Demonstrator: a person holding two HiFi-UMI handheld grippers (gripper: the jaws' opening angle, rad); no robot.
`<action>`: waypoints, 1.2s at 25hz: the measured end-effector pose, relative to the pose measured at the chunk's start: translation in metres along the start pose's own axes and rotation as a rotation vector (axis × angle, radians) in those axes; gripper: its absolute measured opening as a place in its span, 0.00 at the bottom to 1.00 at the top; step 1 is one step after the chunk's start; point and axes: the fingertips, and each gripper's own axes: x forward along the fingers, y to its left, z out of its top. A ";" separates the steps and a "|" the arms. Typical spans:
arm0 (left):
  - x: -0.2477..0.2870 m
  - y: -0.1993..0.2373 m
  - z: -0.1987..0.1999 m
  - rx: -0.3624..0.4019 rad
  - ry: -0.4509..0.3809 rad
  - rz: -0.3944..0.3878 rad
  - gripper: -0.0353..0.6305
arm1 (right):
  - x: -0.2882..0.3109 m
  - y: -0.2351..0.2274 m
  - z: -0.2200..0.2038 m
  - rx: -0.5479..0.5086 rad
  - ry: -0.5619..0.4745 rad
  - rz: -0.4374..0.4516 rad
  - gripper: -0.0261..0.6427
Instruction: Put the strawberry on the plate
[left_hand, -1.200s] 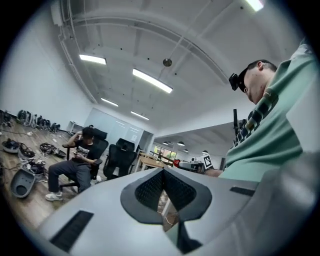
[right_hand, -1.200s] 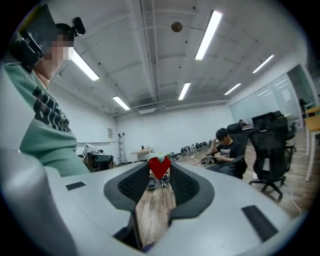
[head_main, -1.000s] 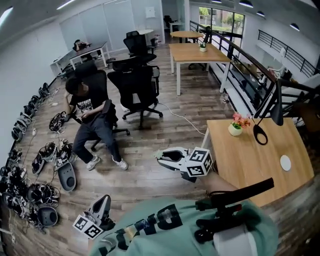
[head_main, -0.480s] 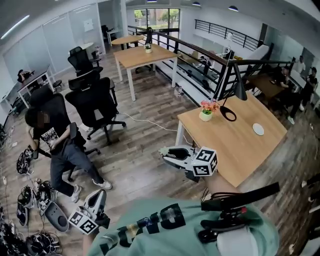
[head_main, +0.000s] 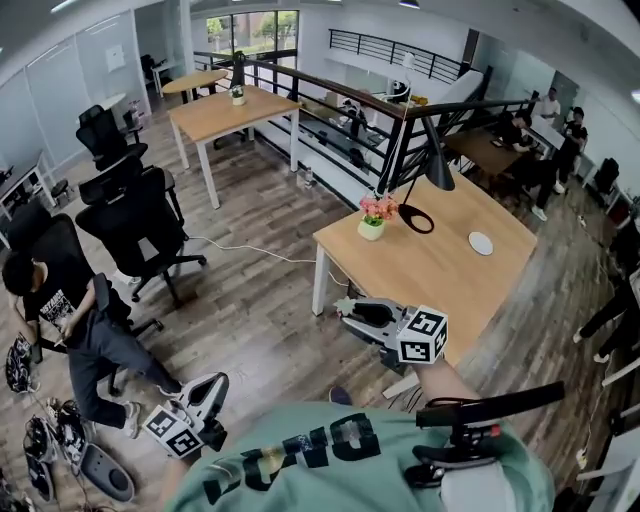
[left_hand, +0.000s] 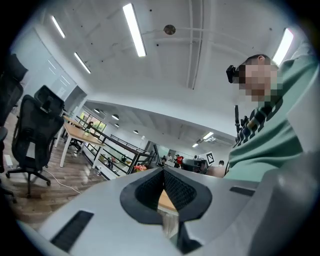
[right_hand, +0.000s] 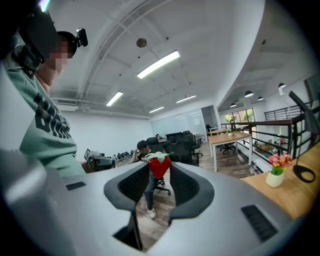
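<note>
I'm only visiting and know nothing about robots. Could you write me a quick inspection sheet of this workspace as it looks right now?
Surface: a wooden table on a wooden floor.
Job's things: the strawberry is held in the right gripper. The white plate lies on the table with nothing seen on it.
Clutter: potted flowers and a black desk lamp stand on the table.
Grippers: the right gripper has its fingers closed on the strawberry, beside the table's near edge. The left gripper has its fingers together and holds nothing.
Cables: a white cable runs across the floor.
Surroundings: a seated person, office chairs, more tables and a railing.
</note>
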 end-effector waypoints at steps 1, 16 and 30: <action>0.018 0.001 0.000 0.005 0.014 -0.019 0.06 | -0.005 -0.014 -0.002 0.011 -0.008 -0.010 0.24; 0.362 -0.010 0.036 0.093 0.101 -0.225 0.06 | -0.142 -0.291 0.040 0.026 -0.143 -0.175 0.24; 0.566 0.035 0.017 0.026 0.258 -0.587 0.06 | -0.231 -0.409 0.016 0.108 -0.170 -0.578 0.24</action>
